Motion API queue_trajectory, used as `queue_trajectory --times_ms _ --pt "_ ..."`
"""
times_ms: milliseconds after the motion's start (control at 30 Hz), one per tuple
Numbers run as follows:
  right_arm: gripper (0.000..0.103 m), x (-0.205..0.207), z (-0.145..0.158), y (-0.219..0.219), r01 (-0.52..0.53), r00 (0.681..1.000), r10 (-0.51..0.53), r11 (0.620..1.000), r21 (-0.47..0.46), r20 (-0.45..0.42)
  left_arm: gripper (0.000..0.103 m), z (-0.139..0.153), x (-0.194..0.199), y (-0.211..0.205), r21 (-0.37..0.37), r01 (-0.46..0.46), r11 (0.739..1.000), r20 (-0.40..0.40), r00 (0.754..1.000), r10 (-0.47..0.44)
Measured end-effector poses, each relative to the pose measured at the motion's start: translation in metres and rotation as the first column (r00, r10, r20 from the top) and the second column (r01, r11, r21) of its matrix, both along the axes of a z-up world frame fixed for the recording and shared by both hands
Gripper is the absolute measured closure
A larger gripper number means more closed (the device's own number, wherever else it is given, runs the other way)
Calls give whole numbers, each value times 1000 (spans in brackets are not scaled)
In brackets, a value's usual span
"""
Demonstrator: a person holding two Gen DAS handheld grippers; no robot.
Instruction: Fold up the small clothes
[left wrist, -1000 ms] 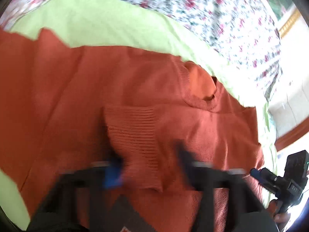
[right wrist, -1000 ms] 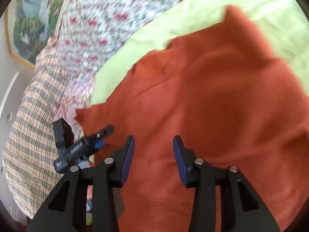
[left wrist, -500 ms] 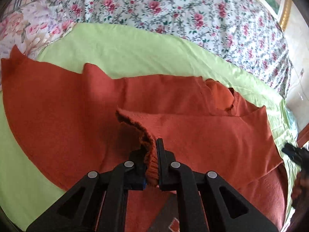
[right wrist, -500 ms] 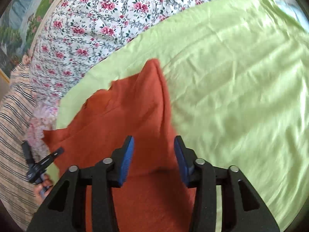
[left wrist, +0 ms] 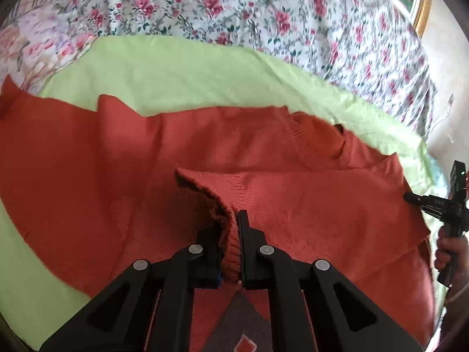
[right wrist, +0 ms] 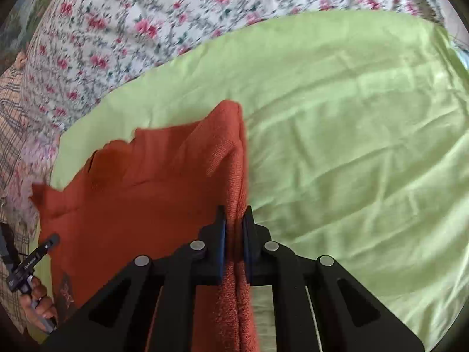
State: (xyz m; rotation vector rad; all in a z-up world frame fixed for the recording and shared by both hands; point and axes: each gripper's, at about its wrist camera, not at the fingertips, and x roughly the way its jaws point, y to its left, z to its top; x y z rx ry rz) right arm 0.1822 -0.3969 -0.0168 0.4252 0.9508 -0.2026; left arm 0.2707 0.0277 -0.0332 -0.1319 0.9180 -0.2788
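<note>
An orange knit sweater (left wrist: 263, 152) lies spread on a light green sheet (left wrist: 181, 70). Its neck opening (left wrist: 337, 135) is at the upper right. My left gripper (left wrist: 231, 223) is shut on the ribbed cuff (left wrist: 225, 234) of a sleeve that lies folded across the body. In the right wrist view my right gripper (right wrist: 234, 220) is shut on a raised fold at the sweater's right edge (right wrist: 231, 158). The sweater (right wrist: 132, 205) spreads to the left of it. A dark patterned patch (left wrist: 240, 328) shows on the sweater under the left gripper.
A floral bedspread (left wrist: 263, 14) lies behind the green sheet (right wrist: 351, 117). A plaid fabric (right wrist: 11, 117) is at the left in the right wrist view. The right gripper shows at the right edge of the left wrist view (left wrist: 448, 205); the left gripper shows at the lower left of the right wrist view (right wrist: 26, 267).
My left gripper has shut on the sleeve cuff and lifted it a little. My right gripper swung right to the sweater's edge and shut on a fold there.
</note>
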Motion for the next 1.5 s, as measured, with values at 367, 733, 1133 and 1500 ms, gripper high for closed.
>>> queue_trajectory --times_ms 367,733,1133,1500 --pt "73 -22 15 45 -53 998 56 994 -91 31 95 -15 -2 6 14 -21 1000 -33 999 21" --pt "51 -56 29 72 -83 994 80 996 35 80 82 10 -30 90 -23 -174 985 -16 985 173" --pt "51 -87 -2 165 -283 958 286 941 187 14 34 -11 30 286 -46 -591 806 -85 806 586" --pt "51 -88 4 178 -293 955 297 939 182 4 97 -6 117 358 -92 -648 756 -70 762 644"
